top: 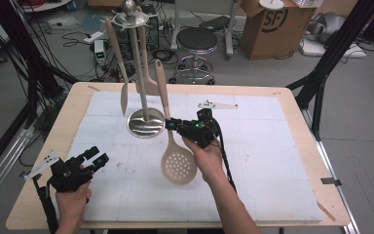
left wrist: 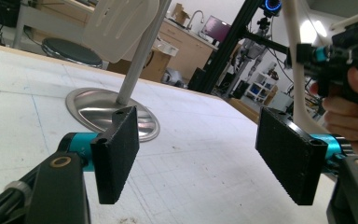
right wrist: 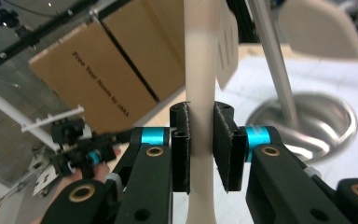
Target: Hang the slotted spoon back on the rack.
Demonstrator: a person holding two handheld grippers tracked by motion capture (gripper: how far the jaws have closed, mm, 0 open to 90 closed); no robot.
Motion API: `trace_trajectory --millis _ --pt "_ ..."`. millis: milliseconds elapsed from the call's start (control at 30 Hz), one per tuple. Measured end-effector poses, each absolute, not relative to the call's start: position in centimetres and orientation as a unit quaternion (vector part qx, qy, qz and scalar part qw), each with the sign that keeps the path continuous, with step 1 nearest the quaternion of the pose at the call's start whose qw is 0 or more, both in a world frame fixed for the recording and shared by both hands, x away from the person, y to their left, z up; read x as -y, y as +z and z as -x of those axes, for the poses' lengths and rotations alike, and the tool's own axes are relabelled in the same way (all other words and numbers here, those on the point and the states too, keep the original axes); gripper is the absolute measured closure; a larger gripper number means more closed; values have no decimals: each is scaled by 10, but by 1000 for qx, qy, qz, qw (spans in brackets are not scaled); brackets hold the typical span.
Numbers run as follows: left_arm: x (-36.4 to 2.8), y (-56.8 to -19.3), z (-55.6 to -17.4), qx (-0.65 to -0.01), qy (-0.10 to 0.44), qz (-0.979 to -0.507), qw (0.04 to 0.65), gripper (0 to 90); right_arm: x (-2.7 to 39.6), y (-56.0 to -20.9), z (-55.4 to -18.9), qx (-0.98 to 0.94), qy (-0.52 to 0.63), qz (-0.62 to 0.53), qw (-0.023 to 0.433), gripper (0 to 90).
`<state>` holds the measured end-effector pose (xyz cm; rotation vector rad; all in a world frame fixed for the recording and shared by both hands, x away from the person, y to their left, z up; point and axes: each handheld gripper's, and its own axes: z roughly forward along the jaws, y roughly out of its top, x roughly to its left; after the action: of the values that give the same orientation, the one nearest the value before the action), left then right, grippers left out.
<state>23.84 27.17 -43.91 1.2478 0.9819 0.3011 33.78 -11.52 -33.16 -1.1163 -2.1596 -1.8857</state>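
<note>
- Black jaws of the right gripper [right wrist: 200,144], lowest in the right gripper view, clamp the pale handle of the slotted spoon [right wrist: 200,70] from both sides, pads flat against it; gripping the narrow shaft rather than the bowl keeps the utensil from swinging sideways.
- Seen from the high view, the slotted spoon [top: 177,163] hangs at frame centre, perforated bowl down and handle tip up toward the rack's top, clear of the desk [top: 282,161]; this upright attitude appears to suit hooking the handle end onto the utensil rack [top: 137,63], or lifting it free of it.
- Utensil rack: a steel pole on a round dished base [top: 146,123], upper centre of the high view. The wide base keeps it steady while utensils hang from the crown at its top.
- Two more utensils hang from that crown: a narrow spatula [top: 123,95] to the left of the pole and a broader turner [top: 148,85] beside it, both just off the pole.
- Left gripper [top: 91,161], lower left of the high view, rests low over the desk with jaws spread apart and nothing between them, well apart from the rack; it seems parked out of the working arm's path.
- In the left gripper view its pads [left wrist: 117,154] frame the rack base [left wrist: 102,109] at centre left.
</note>
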Motion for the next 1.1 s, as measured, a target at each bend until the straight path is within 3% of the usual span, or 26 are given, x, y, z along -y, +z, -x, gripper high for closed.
trace_trajectory --millis 700,1100 --pt "-271 -439 -239 -438 133 -558 692 308 99 -297 -353 668 -672 320 -18 788" --pt "-272 -439 -238 -437 135 -556 694 308 91 -283 -368 660 -677 327 6 788"
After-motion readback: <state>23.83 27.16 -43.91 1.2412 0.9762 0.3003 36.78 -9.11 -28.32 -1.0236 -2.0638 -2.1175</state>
